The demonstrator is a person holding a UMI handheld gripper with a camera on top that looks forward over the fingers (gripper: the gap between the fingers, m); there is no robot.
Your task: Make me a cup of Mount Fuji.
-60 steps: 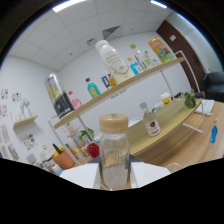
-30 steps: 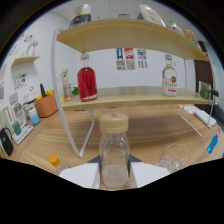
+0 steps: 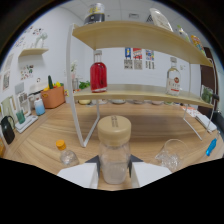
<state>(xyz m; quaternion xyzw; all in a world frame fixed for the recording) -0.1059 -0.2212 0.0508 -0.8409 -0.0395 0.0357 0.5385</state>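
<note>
Change since earlier: view has swung level and drawn nearer the shelf; the jar rides along between the fingers and the red bottle now sits higher, straight beyond it.
Far left: a dark mug-like thing at the table's end, a small blue-capped bottle and an orange planter with a cactus against the wall.
Near left: a small clear bottle with a yellow cap stands on the wooden table, just beside the left finger.
Gripper: the gripper pinches the clear jar with the wooden lid; both white fingers press its sides and it hangs above the table.
Jar contents: looks empty or nearly so; I cannot tell for sure.
Middle: the red bottle stands upright on the lower board of the wooden shelf, beyond the jar.
Near right: an empty clear glass sits on the table, just beside the right finger.
Right: a pale bottle with a label on the same board; a blue object lies on the table near the edge.
Progress: early, I judge. The glass holds nothing, the jar is lidded, no liquid poured.
Left to do: open and add ingredients, likely from the shelf bottles, into the glass.
</note>
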